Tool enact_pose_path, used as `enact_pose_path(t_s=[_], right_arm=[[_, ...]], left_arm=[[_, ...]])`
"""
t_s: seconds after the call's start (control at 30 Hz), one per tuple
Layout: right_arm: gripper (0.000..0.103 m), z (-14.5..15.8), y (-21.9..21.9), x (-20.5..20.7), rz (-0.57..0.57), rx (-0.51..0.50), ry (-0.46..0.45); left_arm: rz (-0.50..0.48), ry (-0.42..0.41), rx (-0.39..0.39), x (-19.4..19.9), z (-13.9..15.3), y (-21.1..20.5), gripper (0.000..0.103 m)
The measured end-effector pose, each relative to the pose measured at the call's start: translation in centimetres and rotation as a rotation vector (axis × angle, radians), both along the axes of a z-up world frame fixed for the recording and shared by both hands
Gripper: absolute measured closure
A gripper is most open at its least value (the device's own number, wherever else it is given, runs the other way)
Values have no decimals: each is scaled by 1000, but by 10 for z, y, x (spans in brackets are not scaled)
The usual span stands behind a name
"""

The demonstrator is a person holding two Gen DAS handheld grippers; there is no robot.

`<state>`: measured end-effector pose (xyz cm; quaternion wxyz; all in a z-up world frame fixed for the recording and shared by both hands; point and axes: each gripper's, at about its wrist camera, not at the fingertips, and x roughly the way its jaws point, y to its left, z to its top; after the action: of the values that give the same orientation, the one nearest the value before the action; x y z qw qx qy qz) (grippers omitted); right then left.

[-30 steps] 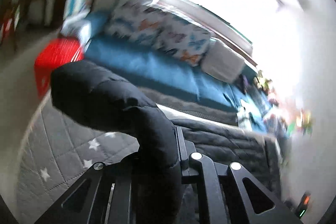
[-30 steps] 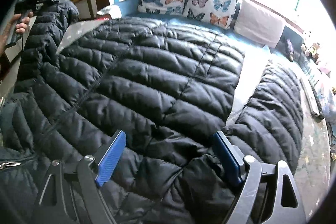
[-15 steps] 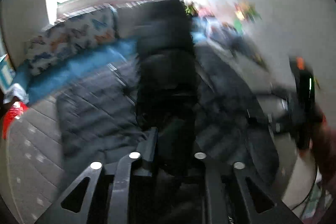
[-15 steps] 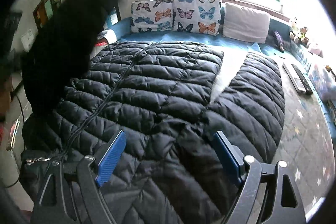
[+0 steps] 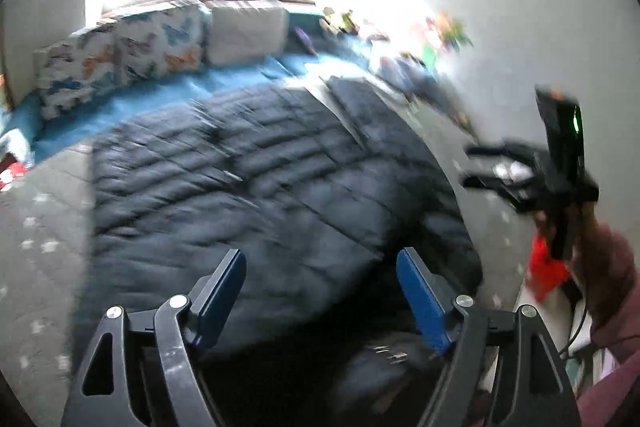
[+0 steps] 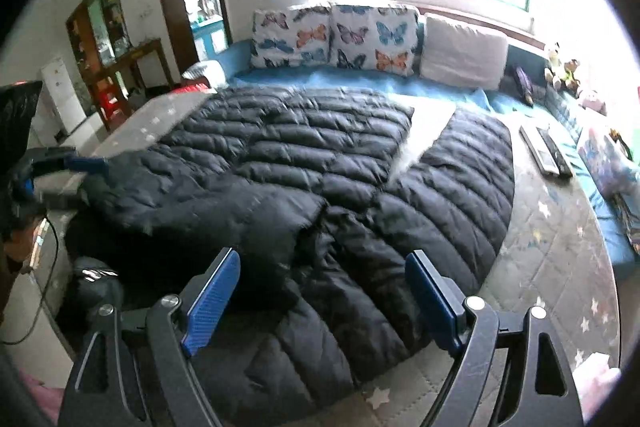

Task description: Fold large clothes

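A large black puffer jacket (image 6: 328,163) lies spread on the grey starred quilt (image 6: 560,235). Its left sleeve (image 6: 192,195) is folded in across the body. My left gripper (image 5: 320,291) hovers over the jacket's near edge (image 5: 260,187). Its jaws are opening and nothing is between the blue pads. It also shows at the left edge of the right wrist view as the left gripper (image 6: 68,163). My right gripper (image 6: 320,303) stands open above the jacket's near part, holding nothing. The left wrist view shows that right gripper (image 5: 520,179) in a maroon-sleeved hand.
Butterfly cushions (image 6: 332,35) and a white cushion (image 6: 460,51) line the blue bench (image 6: 400,83) under the window. Flat dark devices (image 6: 548,151) lie on the quilt at the right, soft toys (image 6: 564,67) behind them. A doorway and wooden shelves stand at the back left.
The left gripper swung the black sleeve across over the jacket and let it go; its jaws went from shut on the sleeve to open. The right gripper drew back and rose a little.
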<state>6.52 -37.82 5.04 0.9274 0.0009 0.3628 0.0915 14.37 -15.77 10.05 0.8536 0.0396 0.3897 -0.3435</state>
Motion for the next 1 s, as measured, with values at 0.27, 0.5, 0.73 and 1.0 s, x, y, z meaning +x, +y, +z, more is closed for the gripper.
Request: enact_pose_path(t_s=[0.27, 0.5, 0.73, 1.0], right_arm=[[10, -1, 42, 48, 117, 109, 12], [10, -49, 75, 72, 193, 83, 162], [10, -89, 60, 62, 164, 95, 247], [10, -32, 55, 52, 162, 61, 135]], left_arm=[[265, 89, -65, 64, -18, 111, 32], [227, 161, 13, 44, -86, 131, 47], [242, 183, 12, 31, -126, 137, 48], [248, 74, 42, 27, -52, 125, 42]])
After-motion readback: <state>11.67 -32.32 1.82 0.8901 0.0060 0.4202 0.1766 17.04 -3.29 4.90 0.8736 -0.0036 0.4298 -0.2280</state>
